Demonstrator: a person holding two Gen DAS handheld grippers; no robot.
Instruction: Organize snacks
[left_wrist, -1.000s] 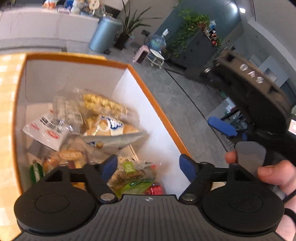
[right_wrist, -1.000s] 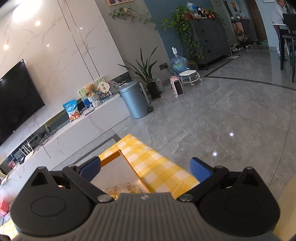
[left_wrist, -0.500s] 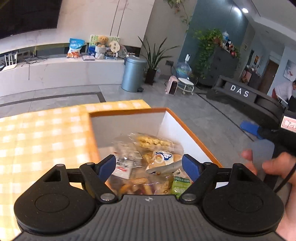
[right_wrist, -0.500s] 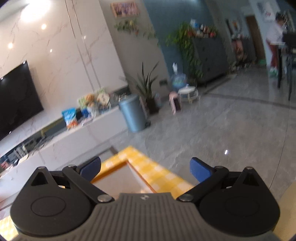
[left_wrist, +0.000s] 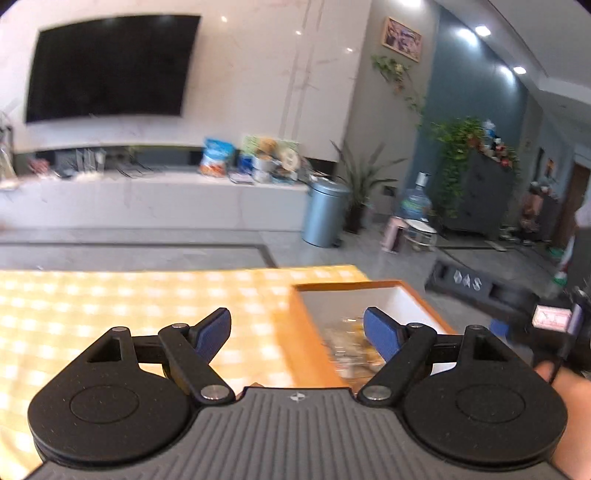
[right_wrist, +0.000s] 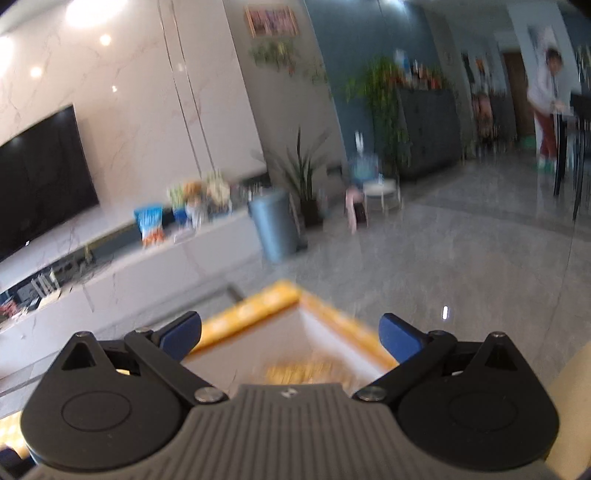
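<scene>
Now a yellow checked tablecloth (left_wrist: 140, 295) is seen, with an orange-rimmed box (left_wrist: 295, 325) at its right end, long axis running away from the camera. Blurred snacks (left_wrist: 351, 347) lie inside. Both the left gripper (left_wrist: 297, 334) and right gripper (right_wrist: 290, 334) are spread wide, empty. Compared with a second ago, both views are tilted up toward the room.

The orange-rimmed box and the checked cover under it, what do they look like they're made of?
The box looks like stiff cardboard or thin board: flat, straight white inner walls with a matte finish and a thin orange rim. The yellow checked cover looks like woven cloth or possibly coated vinyl; it lies flat with a soft sheen, but motion blur hides any weave, so I can't settle which.
</scene>
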